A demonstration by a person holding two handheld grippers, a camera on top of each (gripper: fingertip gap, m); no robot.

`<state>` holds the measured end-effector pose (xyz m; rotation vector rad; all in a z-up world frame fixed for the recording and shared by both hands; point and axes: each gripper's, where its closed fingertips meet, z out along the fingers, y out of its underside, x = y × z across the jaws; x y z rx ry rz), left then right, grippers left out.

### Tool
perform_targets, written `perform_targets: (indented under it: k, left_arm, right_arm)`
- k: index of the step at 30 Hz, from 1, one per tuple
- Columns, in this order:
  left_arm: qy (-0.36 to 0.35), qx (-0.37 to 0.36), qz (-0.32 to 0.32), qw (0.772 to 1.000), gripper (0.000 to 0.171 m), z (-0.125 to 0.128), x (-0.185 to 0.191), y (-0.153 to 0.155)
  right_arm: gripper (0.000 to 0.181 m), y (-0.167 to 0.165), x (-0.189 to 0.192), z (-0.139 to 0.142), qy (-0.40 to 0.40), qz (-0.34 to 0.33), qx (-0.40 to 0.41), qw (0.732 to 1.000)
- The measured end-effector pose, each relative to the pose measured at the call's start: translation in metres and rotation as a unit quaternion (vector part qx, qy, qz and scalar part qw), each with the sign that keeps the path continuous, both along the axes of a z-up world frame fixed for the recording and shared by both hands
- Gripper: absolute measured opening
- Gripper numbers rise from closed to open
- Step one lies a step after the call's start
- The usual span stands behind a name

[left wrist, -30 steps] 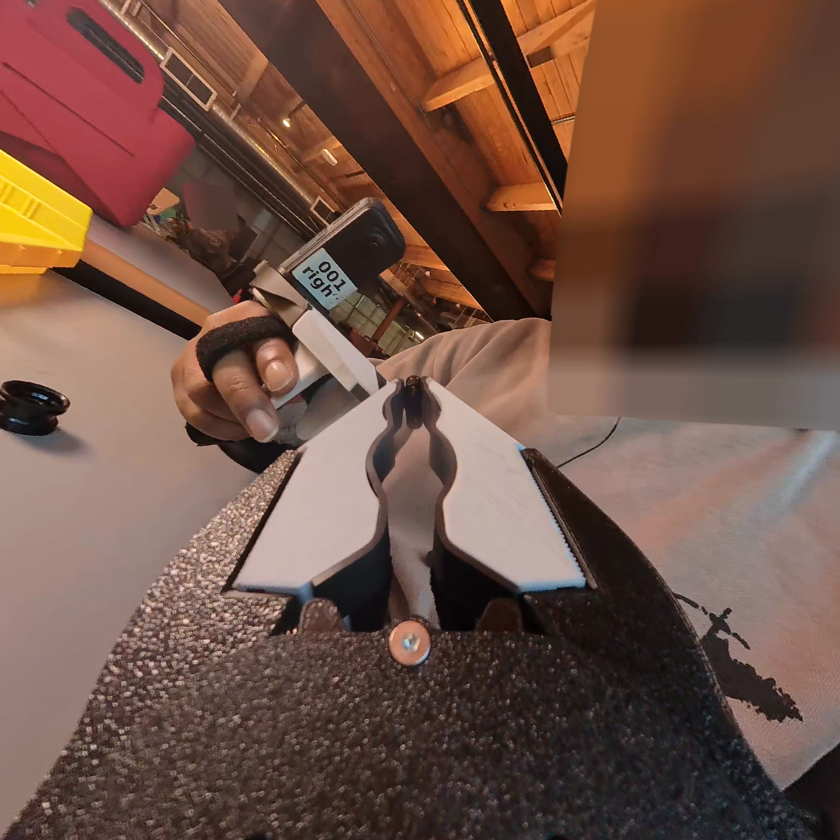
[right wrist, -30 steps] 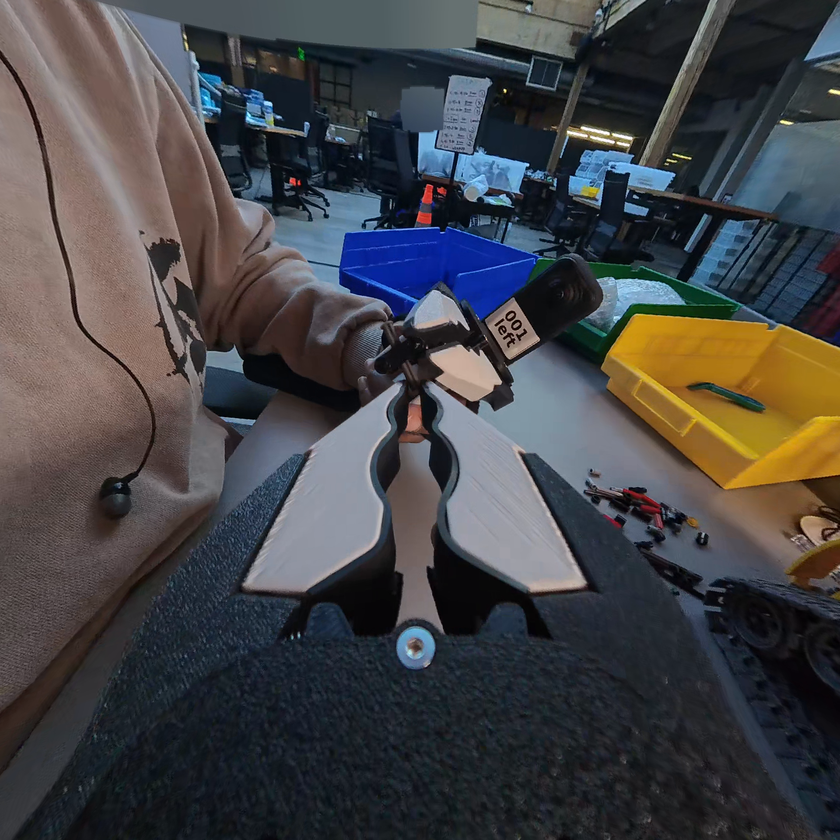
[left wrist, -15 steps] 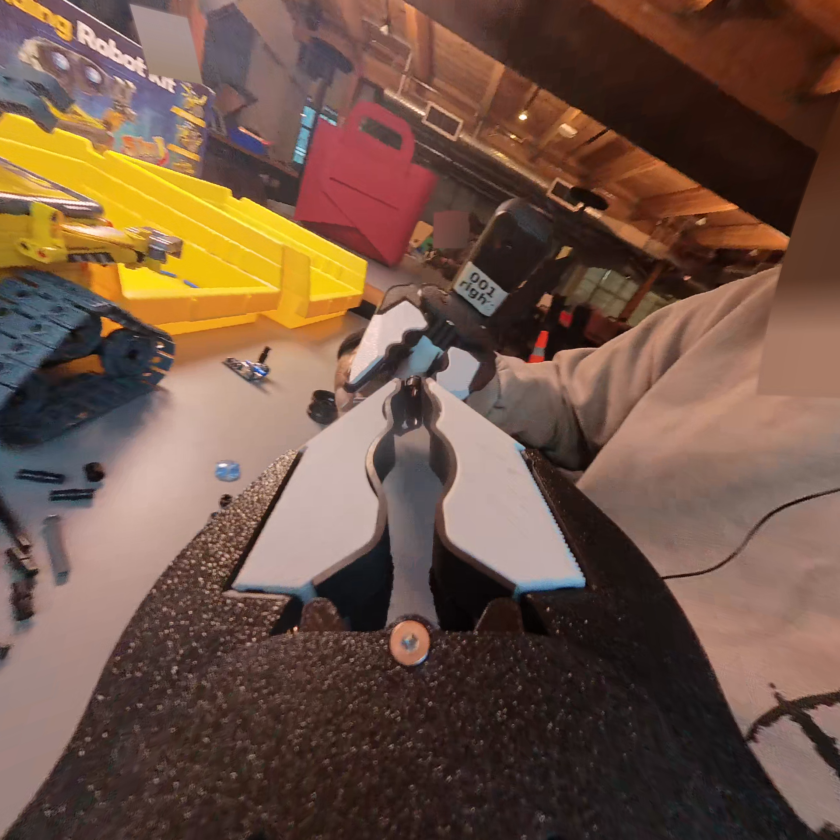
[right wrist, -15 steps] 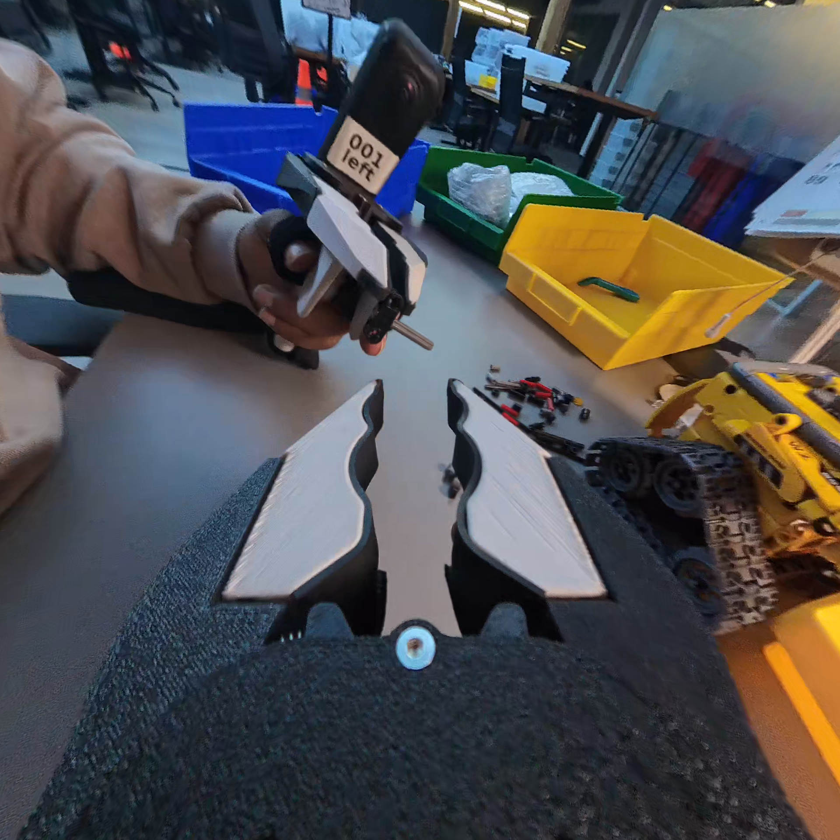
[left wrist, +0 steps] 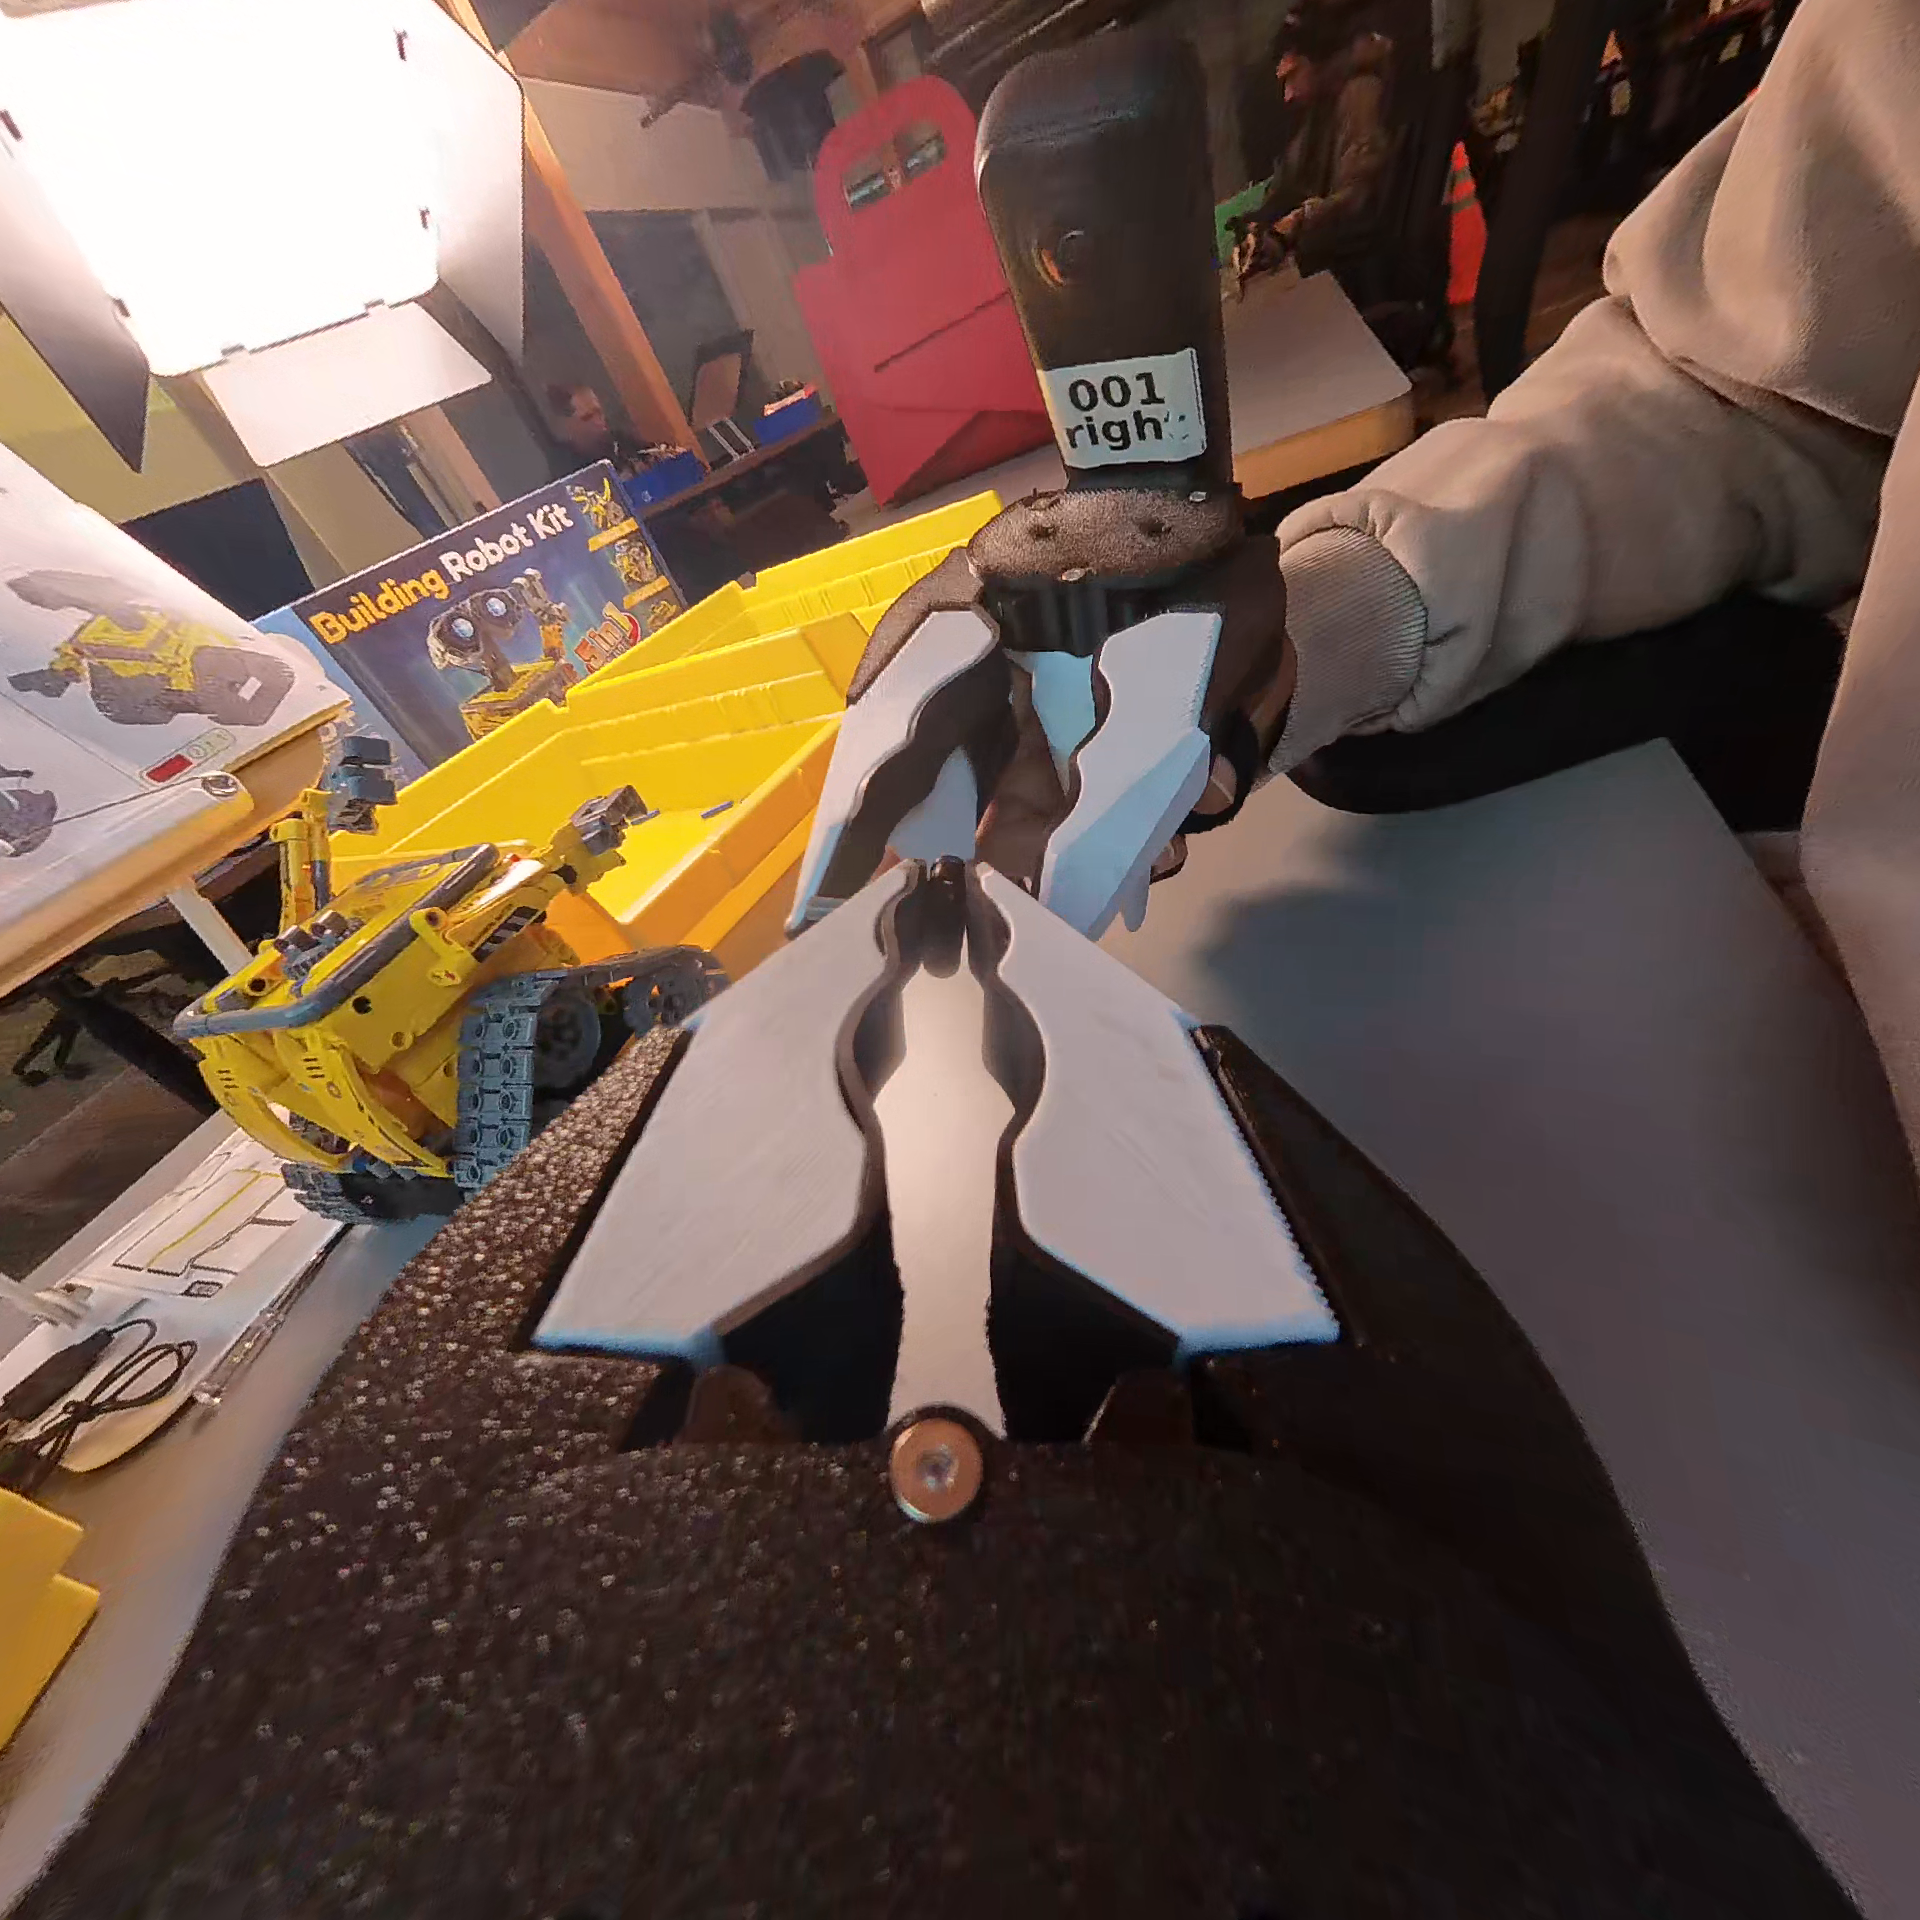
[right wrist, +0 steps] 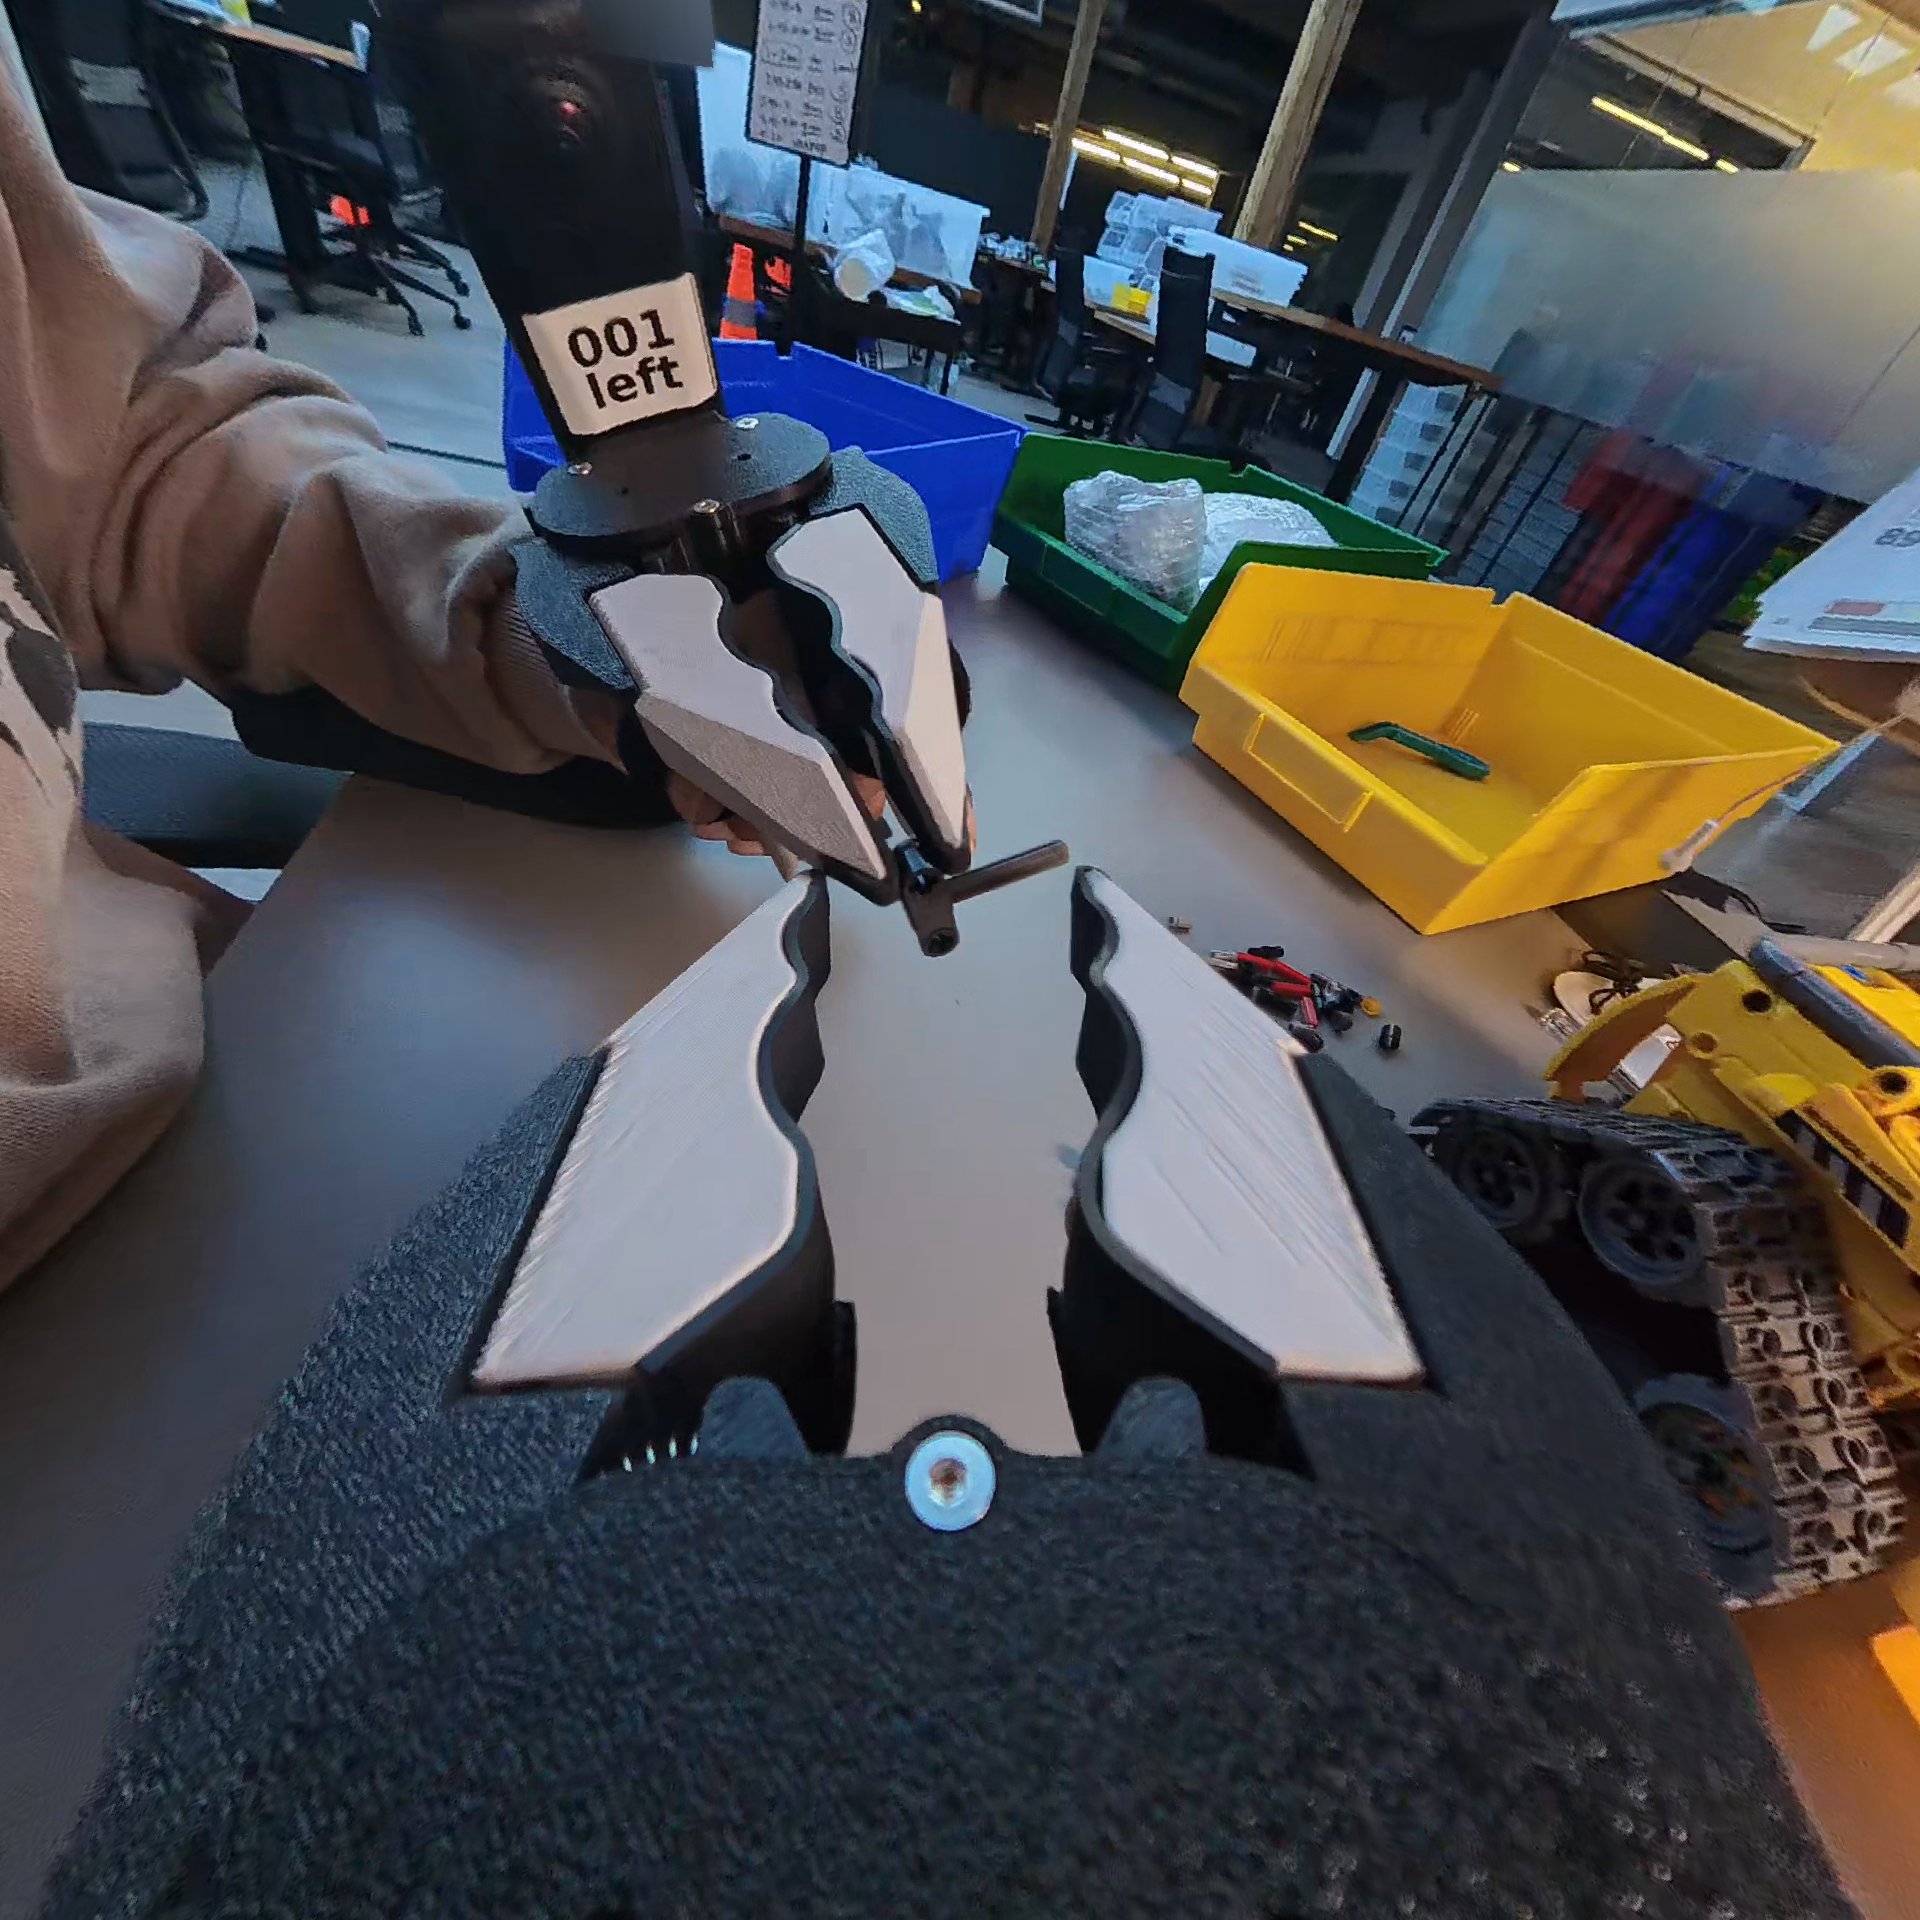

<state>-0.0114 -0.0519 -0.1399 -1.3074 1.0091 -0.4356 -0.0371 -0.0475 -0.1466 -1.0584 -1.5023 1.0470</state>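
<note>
Your left gripper (right wrist: pixel 914 857) is clamped at its fingertips on a small black connector piece (right wrist: pixel 928 902) with a dark axle (right wrist: pixel 1013 865) through it; the axle's long axis runs roughly level, its free end pointing toward the yellow bin (right wrist: pixel 1475 769), while the connector's open socket points down toward the grey table (right wrist: pixel 416 997). Your right gripper (right wrist: pixel 948 894) faces it with fingers spread wide apart and nothing between them, the connector hanging just beyond and between its tips. In the left wrist view the same left gripper (left wrist: pixel 943 883) shows closed on the black piece (left wrist: pixel 945 878), with the right gripper (left wrist: pixel 977 894) just beyond it. A scatter of small red and black parts (right wrist: pixel 1299 992) lies on the table between the connector and the yellow tracked model vehicle (right wrist: pixel 1745 1195). Beyond the connector stand the yellow bin, holding a green bar (right wrist: pixel 1418 748), then a green bin (right wrist: pixel 1091 582) of wrapped bags and a blue bin (right wrist: pixel 883 436).
</note>
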Motion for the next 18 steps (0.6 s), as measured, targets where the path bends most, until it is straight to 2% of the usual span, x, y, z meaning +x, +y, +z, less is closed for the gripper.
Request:
perform_targets:
  k: [4, 8, 11, 14, 16, 18]
  left_arm:
    - [0.017, 0.008, 0.022, 1.000, 0.007, -0.004, -0.004, 0.006]
    - [0.077, 0.047, 0.064, 0.994, 0.007, -0.015, -0.009, 0.016]
    - [0.151, 0.110, 0.106, 0.977, 0.007, -0.022, -0.014, 0.024]
    - [0.229, 0.173, 0.135, 0.948, 0.008, -0.030, -0.021, 0.033]
    - [0.252, 0.189, 0.144, 0.938, 0.007, -0.033, -0.024, 0.037]
    - [0.249, 0.182, 0.146, 0.940, 0.007, -0.034, -0.026, 0.040]
  right_arm:
    - [0.036, 0.009, 0.000, -0.007, -0.015, -0.028, 0.019, 0.999]
    - [0.032, 0.017, -0.001, -0.022, -0.047, -0.043, 0.003, 0.998]
    - [0.030, 0.021, -0.002, -0.041, -0.092, -0.049, 0.004, 0.995]
    - [0.030, 0.023, -0.002, -0.055, -0.120, -0.056, 0.004, 0.991]
    - [0.030, 0.025, -0.002, -0.057, -0.127, -0.061, 0.006, 0.990]
    - [0.030, 0.026, -0.001, -0.057, -0.129, -0.062, 0.004, 0.990]
